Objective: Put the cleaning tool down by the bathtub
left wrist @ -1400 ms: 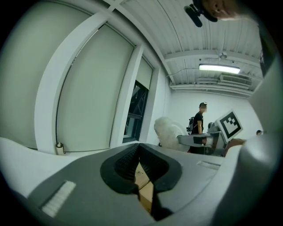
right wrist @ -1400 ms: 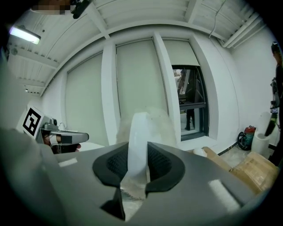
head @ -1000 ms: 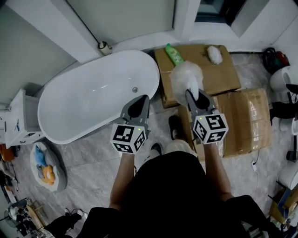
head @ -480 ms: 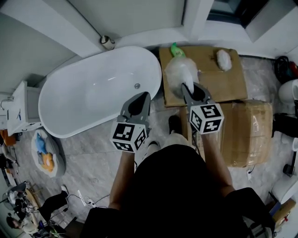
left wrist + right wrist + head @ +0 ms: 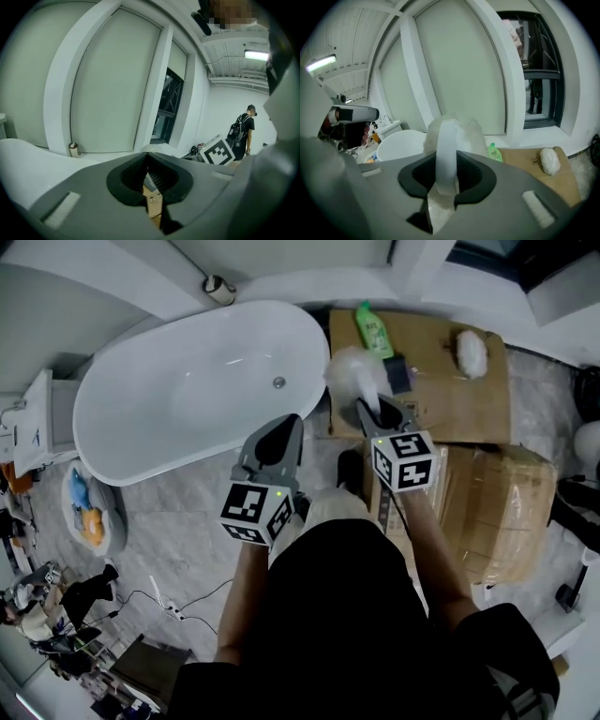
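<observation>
A fluffy white cleaning tool (image 5: 354, 377) hangs at the right end of the white bathtub (image 5: 178, 390), over the edge of a cardboard box (image 5: 441, 381). My right gripper (image 5: 367, 409) is shut on the tool's white strap. In the right gripper view the strap (image 5: 446, 154) runs up between the jaws of the right gripper (image 5: 446, 164), with the fluff (image 5: 468, 133) behind it. My left gripper (image 5: 287, 425) hovers over the floor beside the tub, shut and empty. In the left gripper view, the left gripper (image 5: 146, 158) has its jaws pressed together.
On the box lie a green bottle (image 5: 374, 329), a dark block (image 5: 397, 373) and a second white fluffy pad (image 5: 471, 352). A wrapped box (image 5: 497, 512) sits at the right. A white cabinet (image 5: 33, 427) and a toy mat (image 5: 89, 521) are left of the tub. A person (image 5: 243, 131) stands far off.
My right gripper has carried the cleaning tool left, off the box's middle toward the tub's end, uncovering the green bottle. The left gripper has stayed shut.
</observation>
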